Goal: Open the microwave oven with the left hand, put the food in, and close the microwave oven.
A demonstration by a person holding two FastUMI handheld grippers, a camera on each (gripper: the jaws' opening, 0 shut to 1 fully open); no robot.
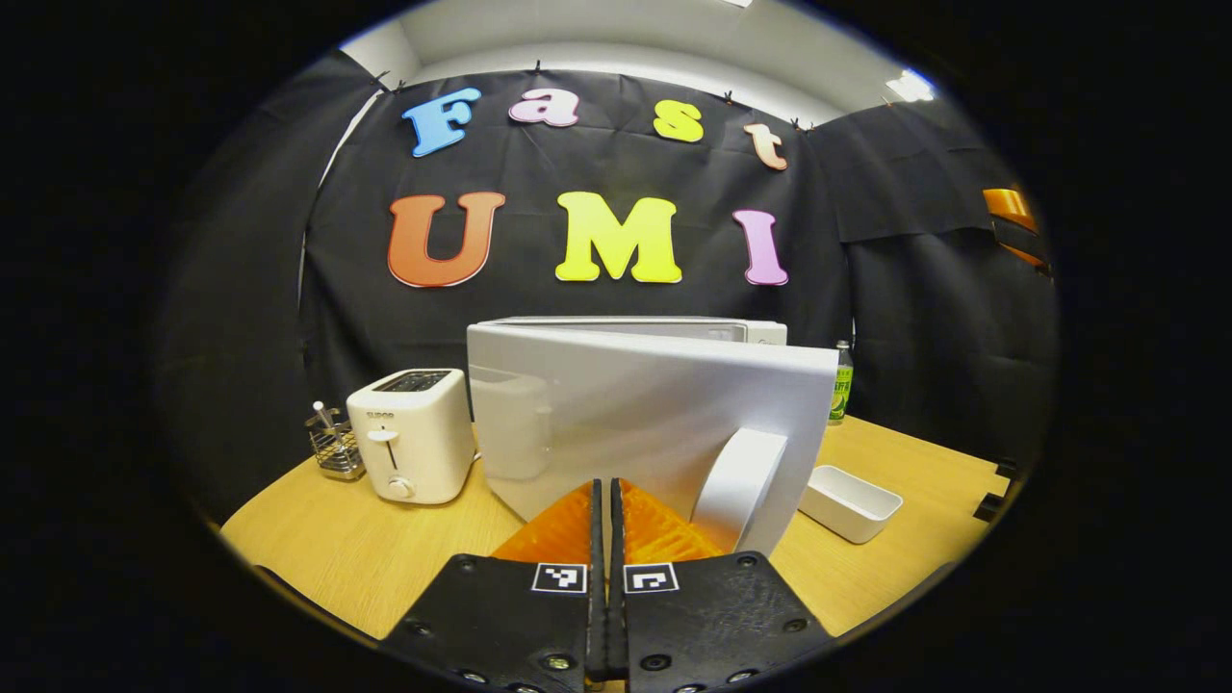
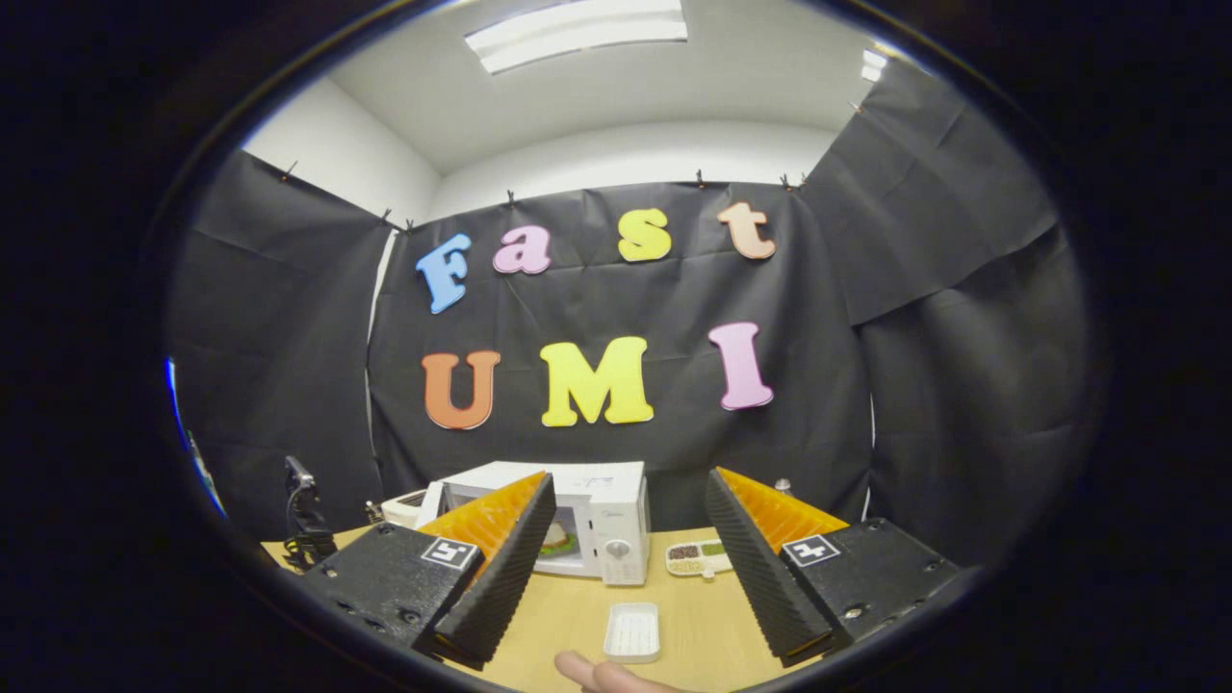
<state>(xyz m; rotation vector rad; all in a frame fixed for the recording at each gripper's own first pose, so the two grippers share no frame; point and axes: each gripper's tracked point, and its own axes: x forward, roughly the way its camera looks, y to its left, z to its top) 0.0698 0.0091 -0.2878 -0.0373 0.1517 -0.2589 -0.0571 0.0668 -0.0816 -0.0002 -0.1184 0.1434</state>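
the left gripper (image 1: 606,500) fingers are being pressed together just before the microwave door (image 1: 654,414), beside its handle (image 1: 739,486). the right gripper (image 2: 626,515) fingers are being held spread, food (image 2: 558,545) lying in the microwave oven (image 2: 577,520) beyond.
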